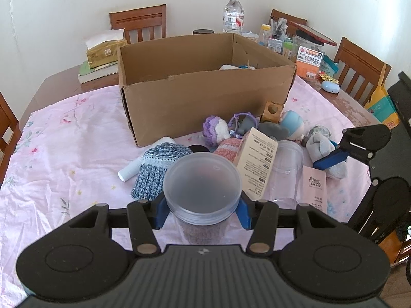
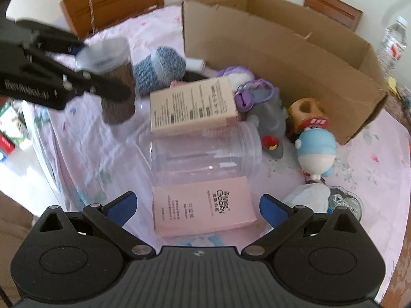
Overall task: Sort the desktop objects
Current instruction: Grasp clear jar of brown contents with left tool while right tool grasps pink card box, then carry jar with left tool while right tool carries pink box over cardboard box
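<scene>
My left gripper [image 1: 203,213] is shut on a lidded jar [image 1: 203,179] with a frosted cap and brown contents, held just above the pink cloth. The right wrist view shows that jar [image 2: 115,82] at the upper left. My right gripper [image 2: 197,205] stands open over a pink carton [image 2: 203,208] that lies flat between its blue fingers [image 2: 123,205], pads apart from it. Beyond the carton lie an empty clear jar [image 2: 205,154] on its side and a beige carton [image 2: 192,102]. The open cardboard box [image 1: 205,87] stands behind the pile.
A blue knit piece [image 1: 159,166], white tube [image 1: 128,172], purple plush [image 1: 215,128], blue-white doll [image 2: 316,154], grey plush [image 2: 272,123], wooden block [image 1: 272,110] and grey sock [image 1: 323,146] crowd the box's front. Bottles, jars and wooden chairs [image 1: 138,23] ring the table's far edge.
</scene>
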The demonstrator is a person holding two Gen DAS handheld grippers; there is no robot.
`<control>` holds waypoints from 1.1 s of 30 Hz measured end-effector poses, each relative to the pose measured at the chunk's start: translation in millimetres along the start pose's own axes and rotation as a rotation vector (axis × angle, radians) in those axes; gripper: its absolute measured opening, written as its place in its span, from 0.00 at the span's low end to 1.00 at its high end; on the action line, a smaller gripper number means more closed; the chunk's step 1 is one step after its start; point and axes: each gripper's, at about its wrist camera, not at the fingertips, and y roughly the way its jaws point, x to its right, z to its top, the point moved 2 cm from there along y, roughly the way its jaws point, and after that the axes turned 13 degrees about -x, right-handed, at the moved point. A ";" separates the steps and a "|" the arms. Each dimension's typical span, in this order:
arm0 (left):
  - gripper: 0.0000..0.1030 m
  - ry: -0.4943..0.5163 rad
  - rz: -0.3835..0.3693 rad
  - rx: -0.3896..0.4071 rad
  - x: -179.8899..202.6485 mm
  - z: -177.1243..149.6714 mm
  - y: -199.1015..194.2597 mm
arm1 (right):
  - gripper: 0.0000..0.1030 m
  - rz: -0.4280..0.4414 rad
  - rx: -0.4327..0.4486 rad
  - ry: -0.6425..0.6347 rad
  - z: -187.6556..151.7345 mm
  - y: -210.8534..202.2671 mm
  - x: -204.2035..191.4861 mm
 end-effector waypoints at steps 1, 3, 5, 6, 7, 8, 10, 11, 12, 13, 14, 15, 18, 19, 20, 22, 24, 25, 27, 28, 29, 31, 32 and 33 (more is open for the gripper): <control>0.50 0.001 -0.001 -0.001 -0.3 0.1 -0.5 | 1.00 -0.002 -0.004 -0.012 -0.4 1.0 -0.2; 0.50 0.007 0.000 -0.001 -0.6 0.1 -1.6 | 1.00 0.001 -0.007 -0.030 -0.6 1.5 0.1; 0.50 0.011 -0.006 -0.001 -0.5 0.4 -2.8 | 0.99 0.008 -0.008 -0.036 -0.5 0.7 1.4; 0.50 0.012 -0.007 -0.001 -0.6 0.6 -3.4 | 0.99 0.011 -0.008 -0.037 0.0 0.2 2.2; 0.50 0.015 -0.008 -0.002 -0.6 0.9 -3.7 | 0.98 0.014 -0.009 -0.038 0.5 0.1 3.2; 0.50 0.019 -0.008 -0.002 -0.3 1.4 -4.2 | 0.97 0.014 -0.011 -0.038 0.9 0.2 4.1; 0.50 0.026 -0.007 -0.002 0.7 2.4 -5.5 | 0.91 0.012 -0.019 -0.043 0.9 0.9 5.2; 0.50 0.031 -0.010 -0.002 1.2 3.0 -6.2 | 0.86 0.014 -0.025 -0.047 0.7 1.5 5.6; 0.50 0.034 -0.013 -0.001 1.3 3.4 -7.0 | 0.83 0.014 -0.029 -0.049 0.5 1.7 5.9; 0.50 0.036 -0.016 -0.001 1.6 4.2 -7.6 | 0.83 0.016 -0.031 -0.051 0.1 1.6 6.2; 0.50 0.038 -0.020 -0.002 1.5 5.0 -8.4 | 0.82 0.020 -0.030 -0.056 0.0 0.9 6.3; 0.50 0.038 -0.024 -0.002 1.2 5.8 -9.5 | 0.82 0.022 -0.028 -0.058 -0.3 -0.3 6.3; 0.50 0.034 -0.039 -0.003 -0.4 8.1 -12.1 | 0.82 0.025 -0.024 -0.066 -0.8 -5.7 6.1; 0.50 0.034 -0.042 -0.004 -0.9 9.0 -12.9 | 0.82 0.021 -0.021 -0.069 -0.6 -7.7 6.2; 0.50 0.036 -0.043 -0.004 -1.3 9.9 -14.1 | 0.82 0.017 -0.016 -0.070 -0.4 -10.3 6.8; 0.50 0.038 -0.045 -0.001 -2.0 11.3 -16.5 | 0.82 0.018 -0.011 -0.068 -0.4 -15.4 8.4; 0.50 0.041 -0.045 0.002 -2.8 13.3 -18.7 | 0.82 0.018 -0.001 -0.064 -0.3 -21.4 10.9; 0.50 0.044 -0.045 0.002 -3.0 14.3 -19.5 | 0.82 0.017 0.002 -0.063 -0.3 -23.8 12.0; 0.50 0.050 -0.041 0.003 -3.1 16.3 -21.5 | 0.82 0.012 0.010 -0.061 0.0 -29.4 14.8; 0.50 0.055 -0.040 0.003 -3.3 17.6 -22.4 | 0.82 0.011 0.012 -0.060 0.8 -31.2 16.3; 0.50 0.065 -0.042 0.003 -3.0 19.0 -23.1 | 0.82 0.011 0.017 -0.056 1.7 -33.7 18.1; 0.50 0.077 -0.043 0.002 -2.9 21.9 -23.9 | 0.82 0.014 0.026 -0.049 3.2 -38.2 21.3; 0.50 0.079 -0.050 0.001 -3.2 24.1 -24.1 | 0.82 0.017 0.032 -0.045 4.4 -40.5 23.1; 0.50 0.076 -0.055 0.001 -3.8 26.1 -24.1 | 0.82 0.017 0.038 -0.043 5.8 -42.4 24.4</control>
